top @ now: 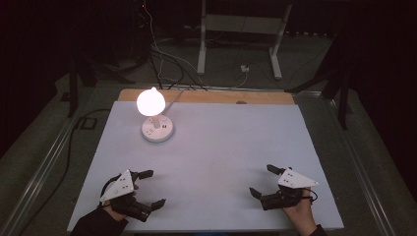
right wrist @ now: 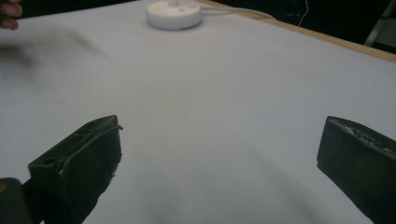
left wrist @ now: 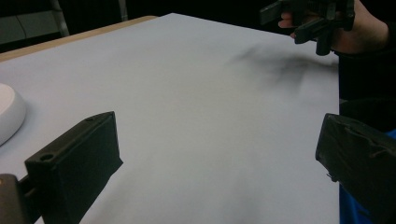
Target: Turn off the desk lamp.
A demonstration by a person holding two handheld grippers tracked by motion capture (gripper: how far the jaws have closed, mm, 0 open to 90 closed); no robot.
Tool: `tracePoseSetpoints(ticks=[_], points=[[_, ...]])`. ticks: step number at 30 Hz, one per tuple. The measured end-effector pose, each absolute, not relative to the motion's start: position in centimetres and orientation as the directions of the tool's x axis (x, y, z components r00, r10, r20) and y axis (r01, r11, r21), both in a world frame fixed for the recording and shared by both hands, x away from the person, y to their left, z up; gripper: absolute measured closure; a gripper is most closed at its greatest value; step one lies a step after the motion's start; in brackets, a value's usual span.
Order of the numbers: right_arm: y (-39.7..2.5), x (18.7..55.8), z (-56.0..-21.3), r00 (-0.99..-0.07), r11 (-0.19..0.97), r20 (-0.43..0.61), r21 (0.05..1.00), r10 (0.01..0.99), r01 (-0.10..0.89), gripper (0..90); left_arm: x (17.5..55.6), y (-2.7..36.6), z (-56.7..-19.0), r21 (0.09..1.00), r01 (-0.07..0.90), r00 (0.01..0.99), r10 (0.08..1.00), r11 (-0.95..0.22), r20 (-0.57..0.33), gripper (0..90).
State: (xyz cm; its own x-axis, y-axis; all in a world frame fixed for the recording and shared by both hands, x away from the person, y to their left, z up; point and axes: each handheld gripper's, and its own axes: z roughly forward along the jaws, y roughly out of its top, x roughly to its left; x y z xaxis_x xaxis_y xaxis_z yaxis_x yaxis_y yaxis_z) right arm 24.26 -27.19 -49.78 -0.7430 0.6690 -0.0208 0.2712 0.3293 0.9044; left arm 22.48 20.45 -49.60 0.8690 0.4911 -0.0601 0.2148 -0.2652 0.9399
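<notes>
Nearest the table's front edge, left gripper [top: 150,188] and right gripper [top: 262,180] both rest low over the white sheet [top: 221,147], jaws spread wide, nothing between them. Neither touches anything. Farther back on the left sits the lamp [top: 156,115]: round white base with sockets, bulb glowing, cord trailing off the rear edge. It stands well apart from both grippers, so my read is the work on it has not begun; the whole reach remains. Bare sheet lies between, no obstacle. Beyond the table: a white frame stand [top: 241,34] and loose cables [top: 167,64] on the floor.
</notes>
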Motion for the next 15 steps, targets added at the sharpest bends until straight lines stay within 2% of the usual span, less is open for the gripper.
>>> tracePoseSetpoints(ticks=[15], points=[[-27.17, 24.19, -49.53, -0.752, 0.321, -0.016, 0.910, 0.659, 0.262, 0.0, 22.19, 20.11, -49.69, 0.930, 0.200, 0.887, 0.460, -0.307, -0.039, 0.5]])
